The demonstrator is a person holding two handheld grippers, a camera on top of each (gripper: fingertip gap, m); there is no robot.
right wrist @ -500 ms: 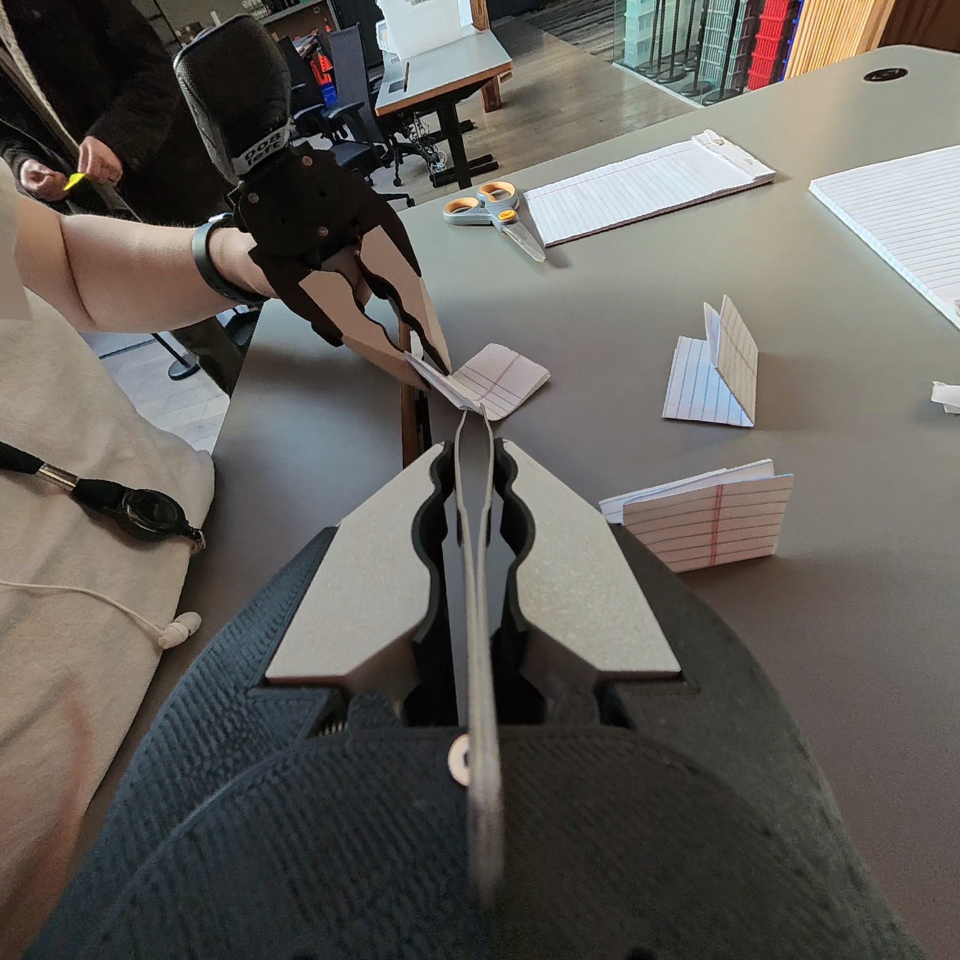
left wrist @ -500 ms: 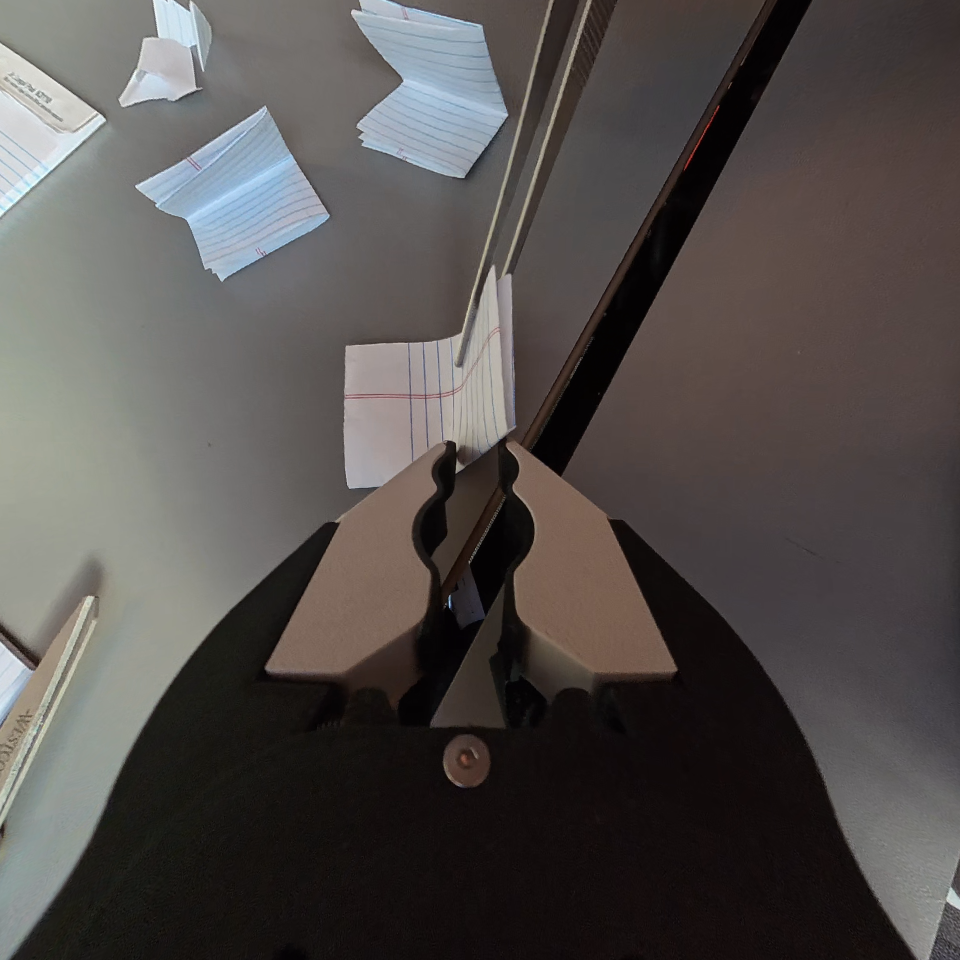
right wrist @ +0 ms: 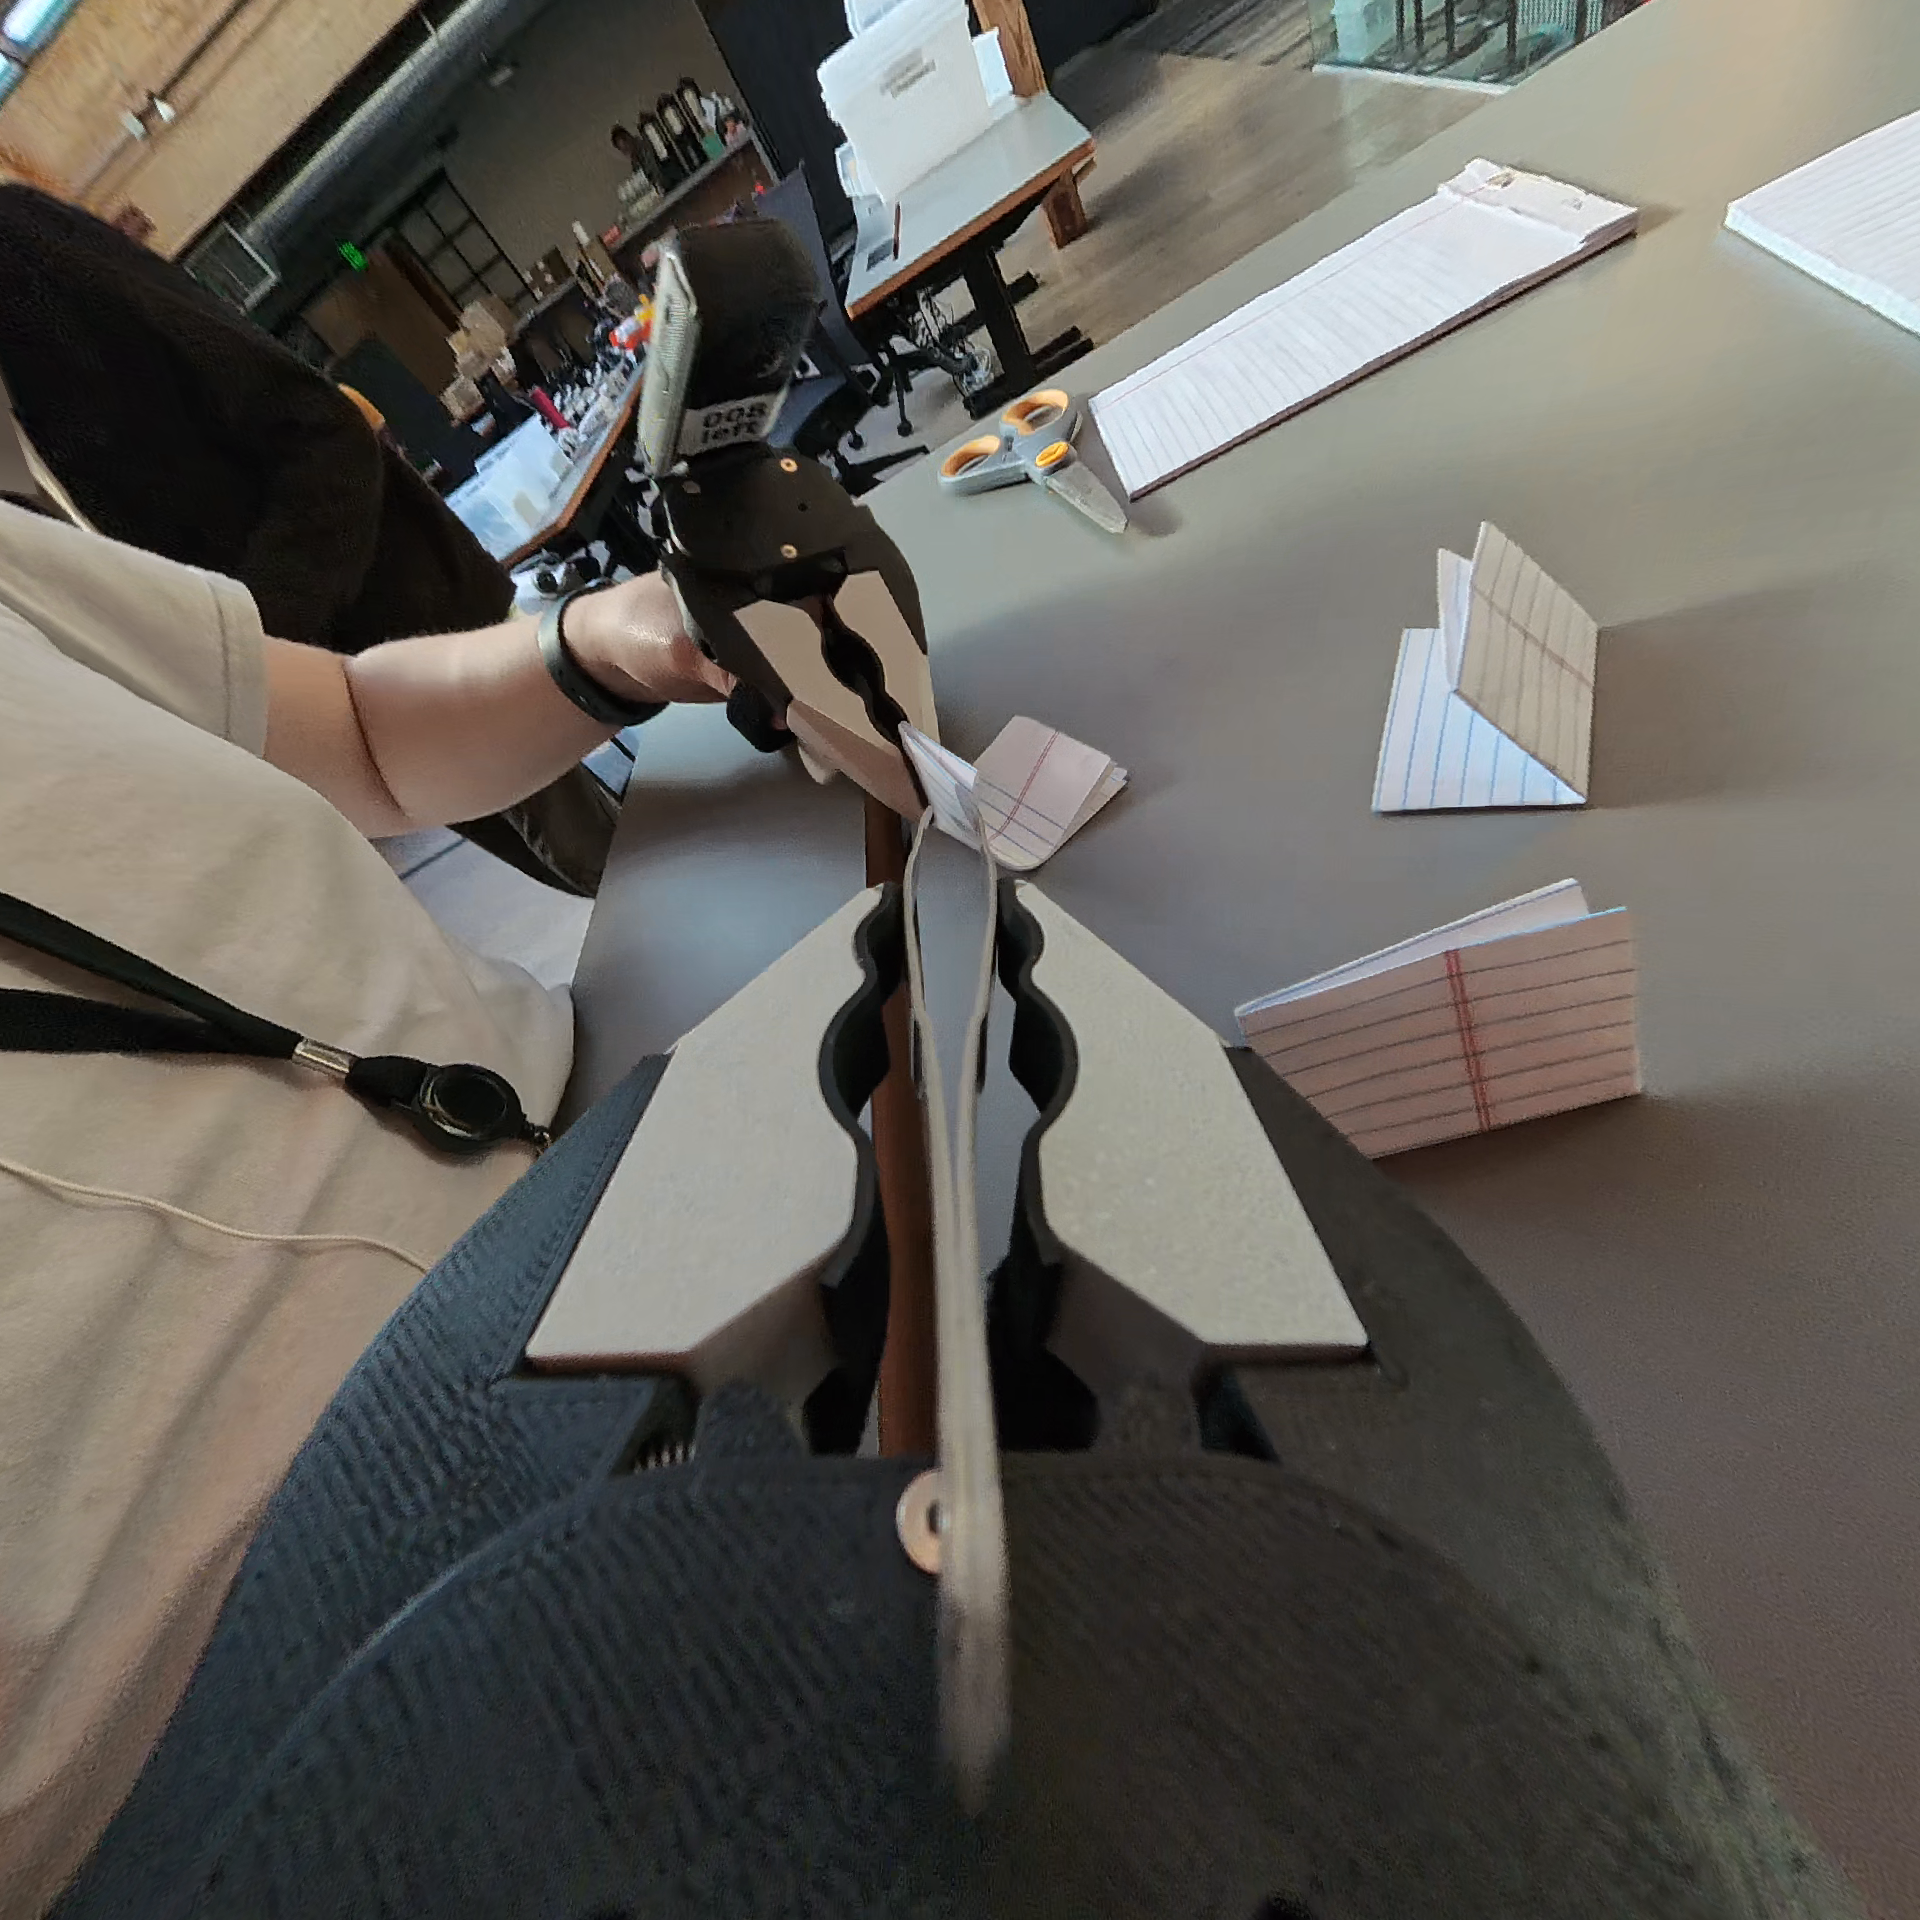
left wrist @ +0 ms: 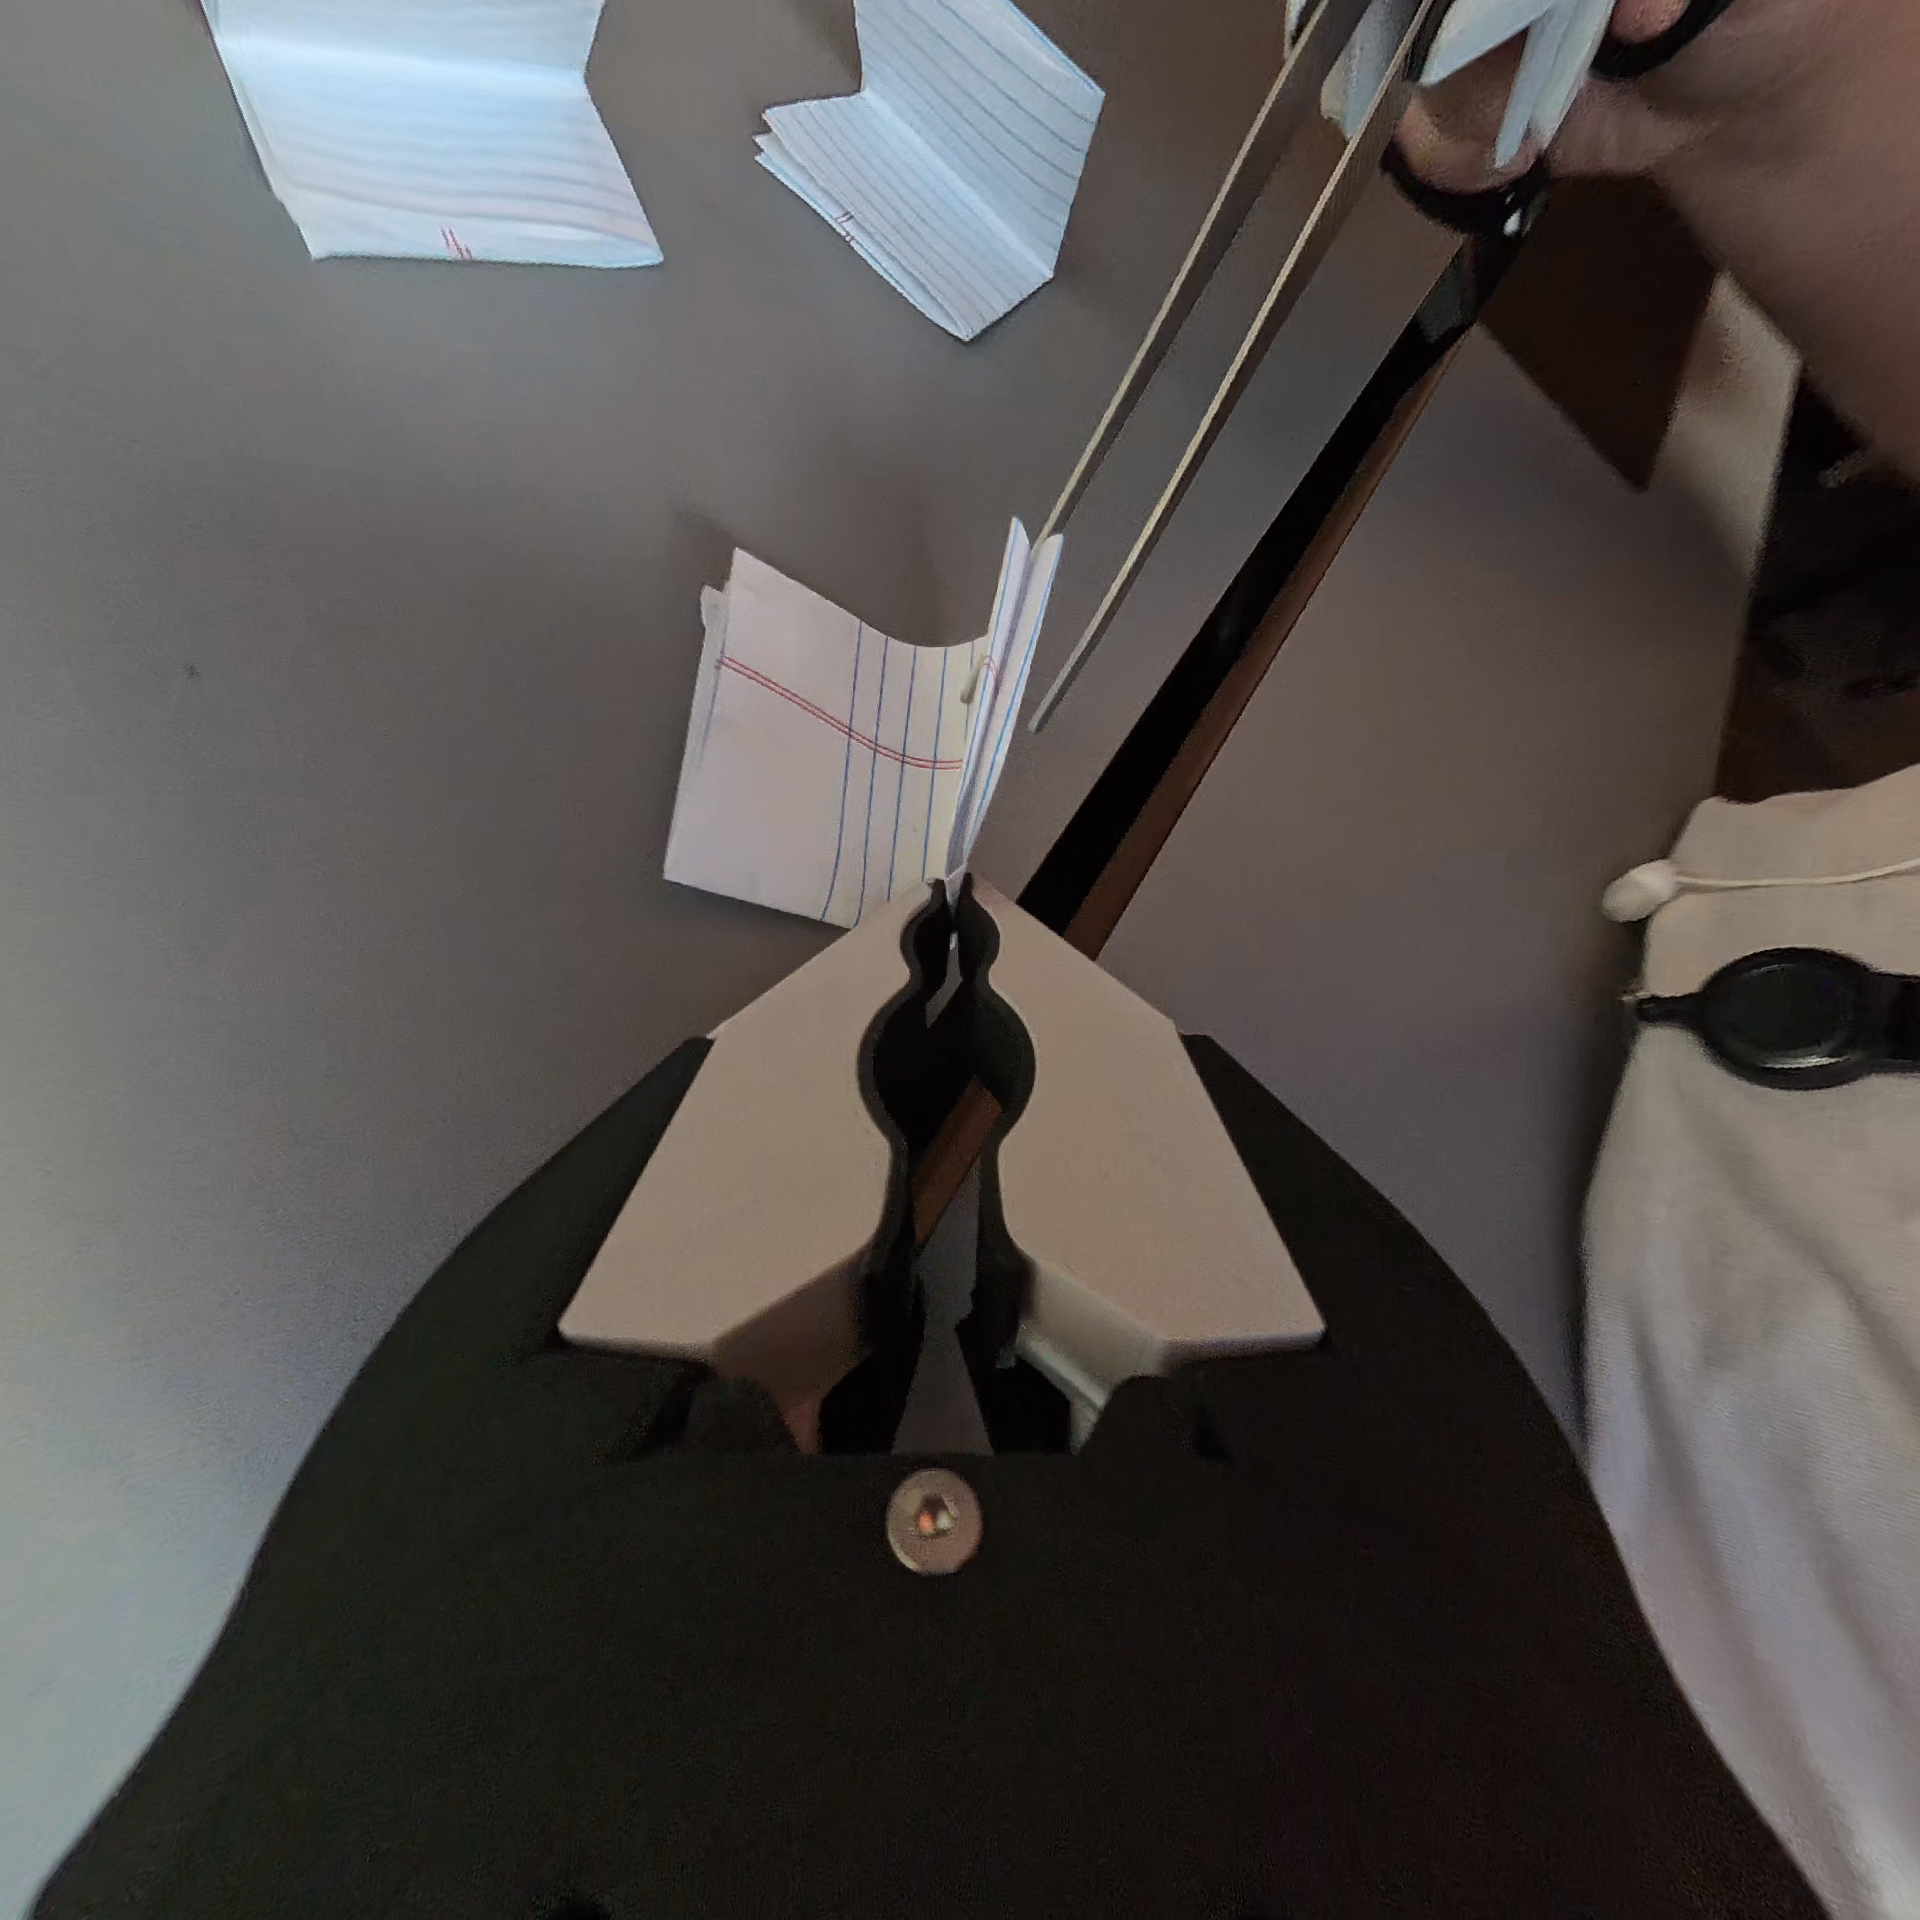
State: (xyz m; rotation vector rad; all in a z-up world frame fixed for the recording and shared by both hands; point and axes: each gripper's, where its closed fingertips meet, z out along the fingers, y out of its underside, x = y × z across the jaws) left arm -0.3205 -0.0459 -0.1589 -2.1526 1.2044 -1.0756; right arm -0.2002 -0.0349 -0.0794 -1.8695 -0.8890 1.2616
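Tweezers (right wrist: 951, 1049) gripped lengthwise in right gripper (right wrist: 940, 904), tips toward folded paper (left wrist: 831, 748) pinched by left gripper (left wrist: 951, 888).

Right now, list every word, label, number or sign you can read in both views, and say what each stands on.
White sticker on the left gripper body: short printed characters, legible, but I do not quote writing.
Green lit sign on the far wall: too small to read.
White bins on the far desk: faint print, blurred.
Folded lined paper and tweezers: no writing visible.
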